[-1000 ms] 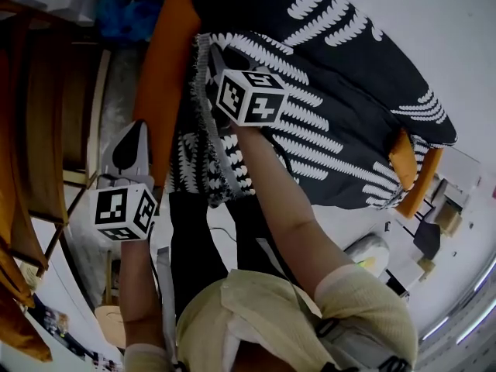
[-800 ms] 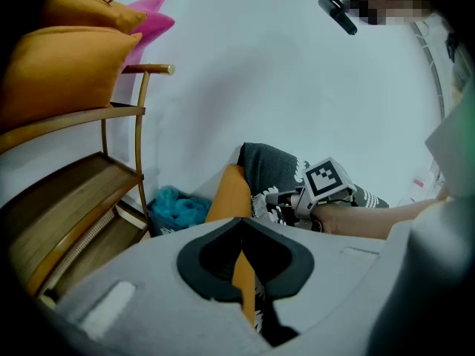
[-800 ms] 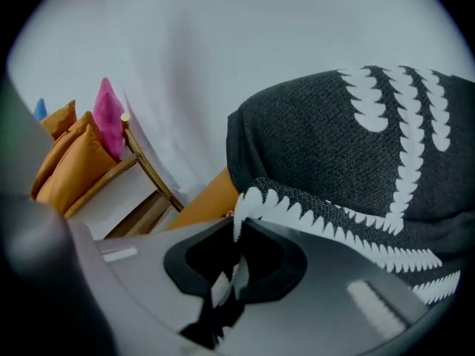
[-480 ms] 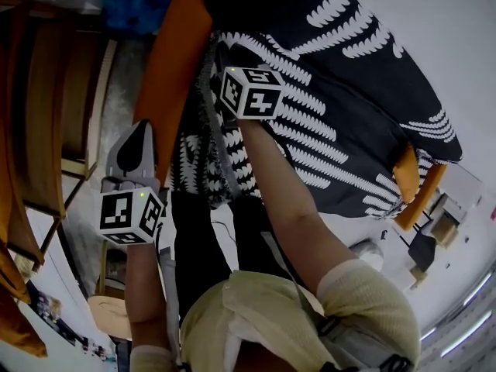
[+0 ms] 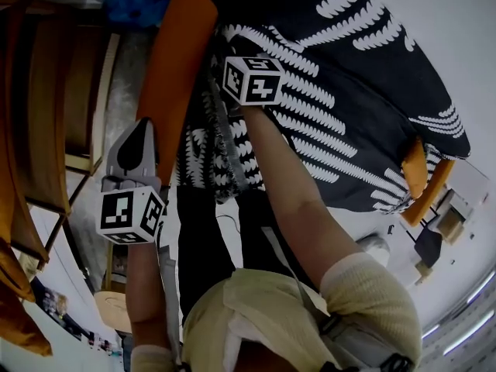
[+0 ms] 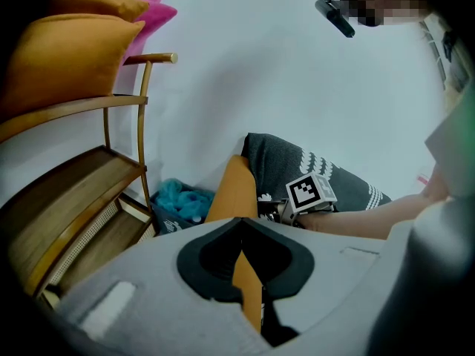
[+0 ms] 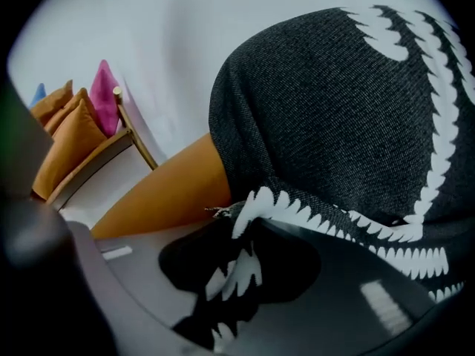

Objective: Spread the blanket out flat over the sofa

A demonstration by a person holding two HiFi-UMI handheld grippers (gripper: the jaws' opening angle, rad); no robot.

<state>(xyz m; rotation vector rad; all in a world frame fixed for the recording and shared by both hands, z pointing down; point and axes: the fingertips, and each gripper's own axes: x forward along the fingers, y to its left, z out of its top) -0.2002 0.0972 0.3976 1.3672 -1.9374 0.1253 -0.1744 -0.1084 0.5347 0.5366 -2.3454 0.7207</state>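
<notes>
Since a second earlier the right gripper [image 7: 241, 236] had sunk lower against the sofa [image 5: 174, 68], bringing the hem of the blanket [image 5: 349, 115] down with it. Its jaws had just been opening. They stood a little apart, and the white-toothed hem lay slack in the gap between them rather than being pinched. The dark blanket with white leaf stripes lay draped over most of the sofa, reaching from the right gripper across to the far end. There an orange corner [image 5: 415, 169] of the sofa poked out from under the cloth. At the near end the blanket's edge hung bunched down the front of the sofa, just below the right gripper, and a bare orange strip of the sofa showed beside it. The left gripper [image 5: 141, 130] was held off that bare strip, on the side away from the blanket. It touched no cloth, and its jaws were pressed together on nothing. A wooden shelf [image 5: 46, 115] stood beyond it, farther from the sofa, with a heap of blue-green cloth [image 6: 178, 202] at the sofa's foot.
</notes>
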